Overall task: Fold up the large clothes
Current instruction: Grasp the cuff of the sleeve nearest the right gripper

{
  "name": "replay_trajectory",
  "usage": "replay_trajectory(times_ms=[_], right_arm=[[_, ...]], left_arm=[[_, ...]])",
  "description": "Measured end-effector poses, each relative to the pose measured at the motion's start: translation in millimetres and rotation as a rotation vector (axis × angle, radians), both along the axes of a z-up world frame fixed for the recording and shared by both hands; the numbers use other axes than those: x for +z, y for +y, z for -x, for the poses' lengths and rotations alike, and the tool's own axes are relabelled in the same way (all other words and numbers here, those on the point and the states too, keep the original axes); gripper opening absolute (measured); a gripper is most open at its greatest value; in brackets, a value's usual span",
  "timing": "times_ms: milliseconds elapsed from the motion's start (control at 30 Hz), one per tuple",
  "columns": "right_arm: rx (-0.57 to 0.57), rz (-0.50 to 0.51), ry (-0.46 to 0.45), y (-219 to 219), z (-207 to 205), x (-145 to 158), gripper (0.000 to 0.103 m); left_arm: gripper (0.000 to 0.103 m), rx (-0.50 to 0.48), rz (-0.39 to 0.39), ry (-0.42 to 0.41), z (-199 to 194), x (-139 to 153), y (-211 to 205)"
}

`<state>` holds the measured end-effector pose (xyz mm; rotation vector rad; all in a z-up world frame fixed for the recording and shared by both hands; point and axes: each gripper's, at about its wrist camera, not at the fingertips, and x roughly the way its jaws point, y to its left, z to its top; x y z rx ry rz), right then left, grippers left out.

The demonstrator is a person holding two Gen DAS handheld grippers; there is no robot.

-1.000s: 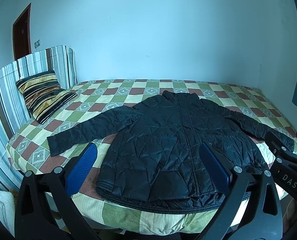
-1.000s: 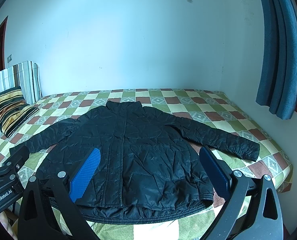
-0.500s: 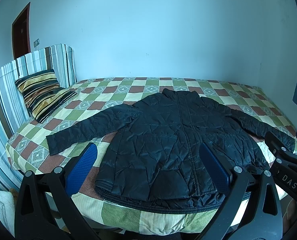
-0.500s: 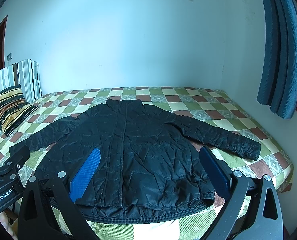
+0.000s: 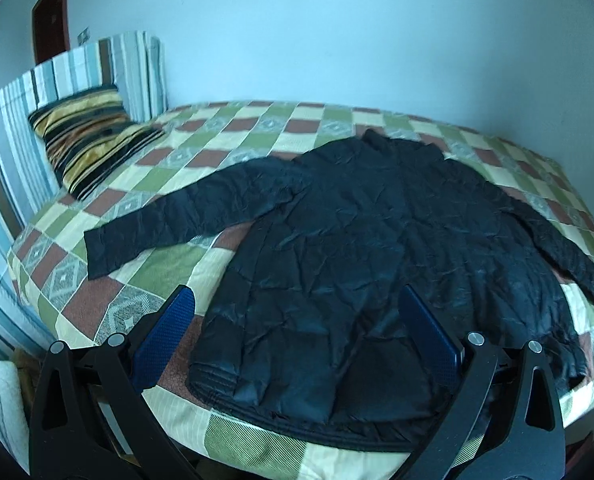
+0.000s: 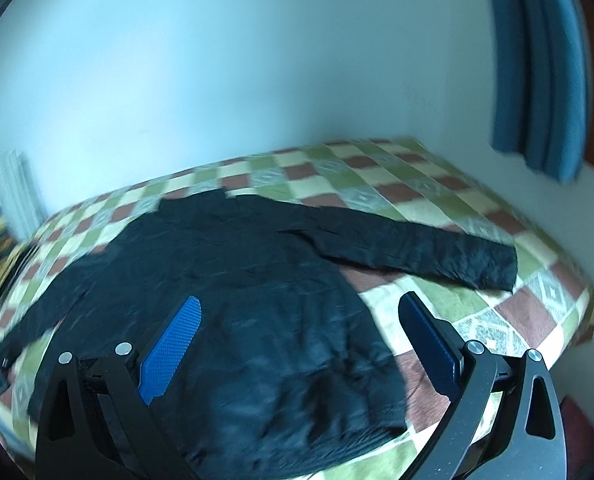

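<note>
**Black jacket spread flat on checked bed, both grippers wide and empty**

Black quilted jacket (image 5: 361, 248) lying flat and unfolded on the checked bedspread (image 5: 233, 128), front up, collar toward the far wall, hem along the near edge of the bed. Both sleeves stretched out sideways from the body: one toward the striped pillow (image 5: 85, 144), the other toward the blue curtain (image 6: 537, 72), its cuff resting near the bed's far corner. Pillow leaning against the striped headboard (image 5: 13, 120), well apart from the jacket.

Left gripper (image 5: 293, 320) poised above the jacket's hem on the pillow side, blue pads (image 5: 165, 336) spread wide, nothing between them. Right gripper (image 6: 297, 320) poised above the jacket's curtain-side half, pads (image 6: 173, 336) likewise fully apart and gripping nothing. Right wrist view blurred. No containers in view.
</note>
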<state>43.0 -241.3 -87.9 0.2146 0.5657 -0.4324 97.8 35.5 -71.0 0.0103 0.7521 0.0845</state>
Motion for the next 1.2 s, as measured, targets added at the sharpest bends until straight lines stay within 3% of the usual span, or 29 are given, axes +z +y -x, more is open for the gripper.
replay_trajectory(times_ms=[167, 333, 367, 400, 467, 500, 600, 833, 867, 1067, 1200], right_arm=[[-0.189, -0.12, -0.007, -106, -5, -19, 0.098], [-0.395, -0.218, 0.049, -218, -1, -54, 0.097], [-0.424, -0.247, 0.06, -235, -1, -62, 0.094], [-0.457, -0.286, 0.064, -256, 2, -71, 0.08], [-0.517, -0.341, 0.093, -280, 6, -85, 0.063], [-0.528, -0.386, 0.088, -290, 9, -92, 0.063], [-0.573, -0.488, 0.056, -309, 19, -109, 0.063], [-0.656, -0.511, 0.038, -337, 20, -124, 0.063], [-0.674, -0.551, 0.056, -341, 20, -125, 0.063], [-0.637, -0.556, 0.054, -351, 6, -132, 0.064], [-0.593, -0.556, 0.072, -345, -6, -131, 0.046]], left_arm=[[0.101, 0.095, -0.009, 0.025, -41, -23, 30], [0.101, 0.206, -0.031, 0.043, -75, -42, 58], [0.101, 0.228, -0.034, 0.055, -82, -47, 63], [0.101, 0.243, -0.035, 0.064, -86, -51, 67], [0.101, 0.273, -0.032, 0.092, -96, -60, 74], [0.101, 0.283, -0.029, 0.103, -100, -63, 76], [0.101, 0.304, -0.04, 0.118, -108, -70, 80], [0.101, 0.316, -0.077, 0.135, -120, -79, 76], [0.101, 0.318, -0.081, 0.14, -121, -81, 76], [0.101, 0.331, -0.101, 0.171, -124, -89, 76], [0.101, 0.343, -0.132, 0.181, -123, -92, 78]])
